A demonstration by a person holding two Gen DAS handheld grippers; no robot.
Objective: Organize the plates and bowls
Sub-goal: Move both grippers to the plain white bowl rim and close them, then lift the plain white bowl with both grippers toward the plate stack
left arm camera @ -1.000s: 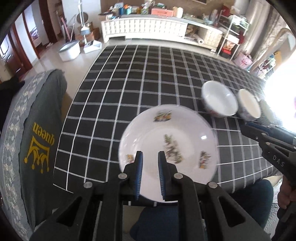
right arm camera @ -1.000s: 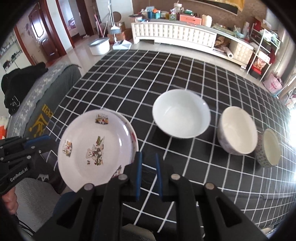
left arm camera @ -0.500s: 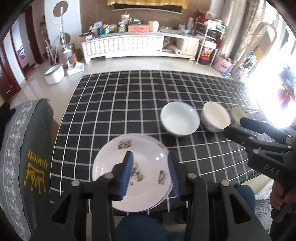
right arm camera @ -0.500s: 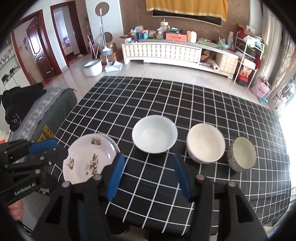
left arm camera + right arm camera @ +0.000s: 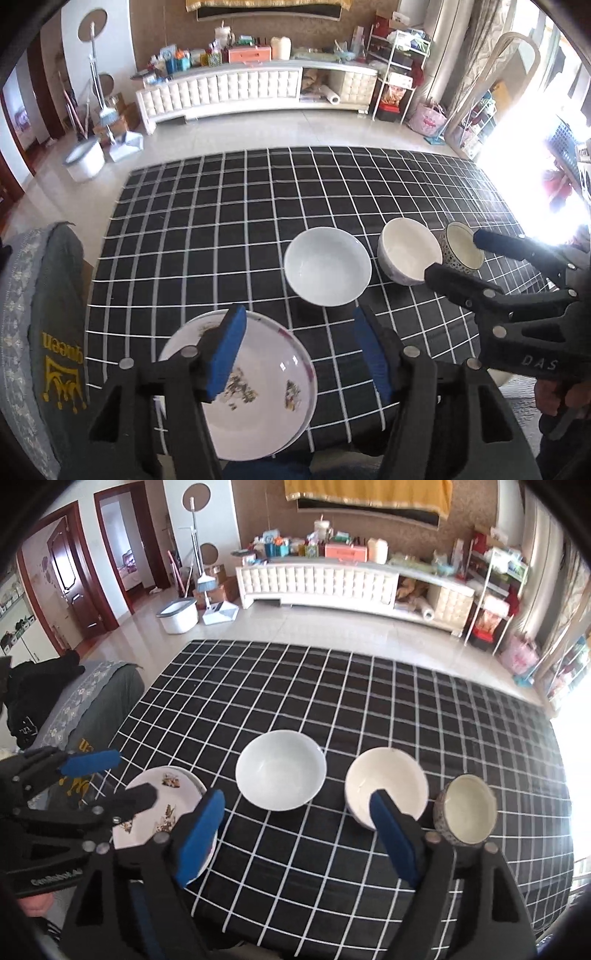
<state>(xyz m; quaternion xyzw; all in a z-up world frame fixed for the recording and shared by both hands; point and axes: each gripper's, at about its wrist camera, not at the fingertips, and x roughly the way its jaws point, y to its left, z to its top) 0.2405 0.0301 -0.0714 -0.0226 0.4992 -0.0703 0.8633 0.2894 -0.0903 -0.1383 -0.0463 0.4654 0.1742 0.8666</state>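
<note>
Both grippers are held above the near edge of the table [image 5: 221, 221], which is covered by a black cloth with a white grid.

Left gripper [image 5: 299, 354]: jaws spread wide apart, holding nothing. Below it the plate [image 5: 266, 398], white with small printed figures, lies at the near left edge of the table. In the right wrist view a second rim shows just behind the plate [image 5: 166, 797], so it appears to rest on another plate; this cannot be confirmed.

Right gripper [image 5: 295, 830]: jaws likewise wide apart and empty, positioned over the cloth in front of the bowls.

Three bowls stand upright in a row to the right of the plate. The large white bowl [image 5: 280, 770] is nearest the plate but apart from it. The cream bowl [image 5: 386, 782] stands beside it with a gap between. The small patterned bowl [image 5: 465, 808] sits just beside the cream bowl at the right end; whether they touch cannot be told.

A grey cloth with yellow lettering [image 5: 55, 350] is draped off the table's left side.
</note>
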